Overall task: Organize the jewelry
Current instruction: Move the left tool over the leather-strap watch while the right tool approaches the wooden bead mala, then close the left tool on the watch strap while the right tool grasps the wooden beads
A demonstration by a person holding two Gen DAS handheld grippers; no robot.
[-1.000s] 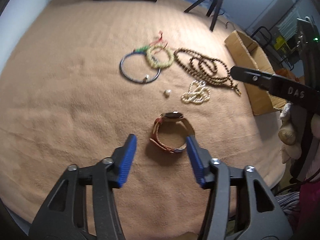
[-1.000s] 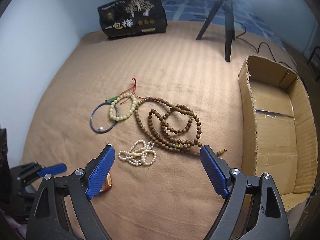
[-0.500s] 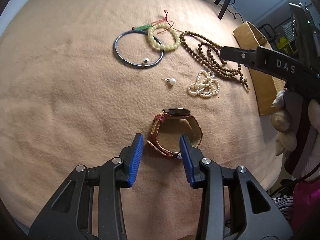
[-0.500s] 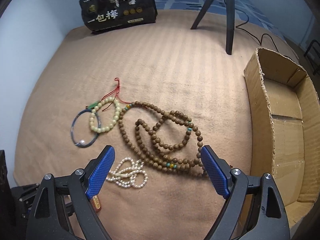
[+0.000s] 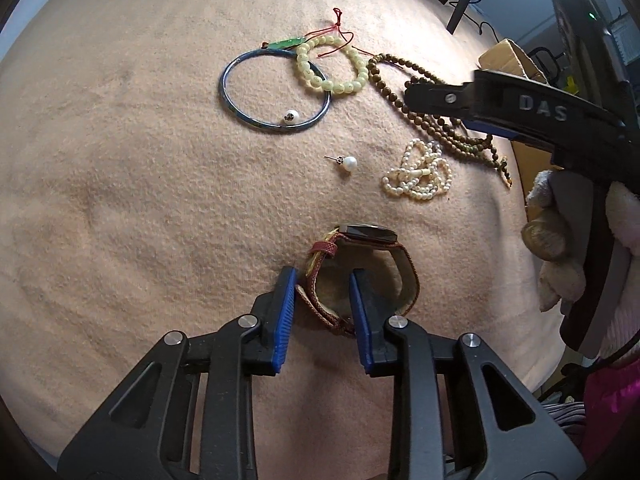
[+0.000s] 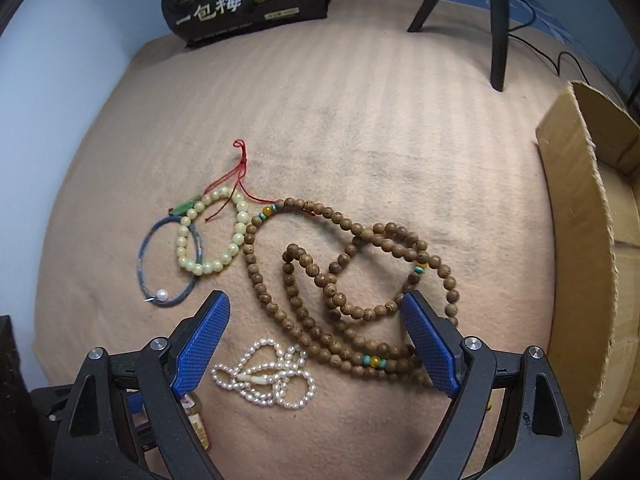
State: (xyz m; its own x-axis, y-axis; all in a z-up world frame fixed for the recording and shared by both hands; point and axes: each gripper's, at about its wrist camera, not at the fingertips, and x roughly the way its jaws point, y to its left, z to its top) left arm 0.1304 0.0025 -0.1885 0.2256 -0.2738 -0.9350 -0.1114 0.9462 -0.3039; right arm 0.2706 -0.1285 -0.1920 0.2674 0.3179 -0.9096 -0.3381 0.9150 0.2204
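Note:
A watch (image 5: 372,236) with a red-brown strap lies on the tan blanket (image 5: 120,200). My left gripper (image 5: 322,286) straddles the near part of its strap, one pad outside the loop and one inside, with gaps still showing. My right gripper (image 6: 316,314) is wide open low over the brown wooden bead necklace (image 6: 344,276), its pads (image 6: 424,340) either side of the coils. A white pearl strand (image 6: 268,376) lies just in front of it. A blue bangle (image 5: 276,92), a yellow-green bead bracelet (image 5: 332,66) and a loose pearl earring (image 5: 348,162) lie beyond the watch.
An open cardboard box (image 6: 584,260) stands at the blanket's right edge. A black printed bag (image 6: 244,0) sits at the far edge, with tripod legs (image 6: 496,24) to its right. A second pearl (image 5: 291,116) rests inside the bangle.
My left gripper has moved down and forward and narrowed around the watch strap. My right gripper has moved forward and lower over the wooden bead necklace, still wide open.

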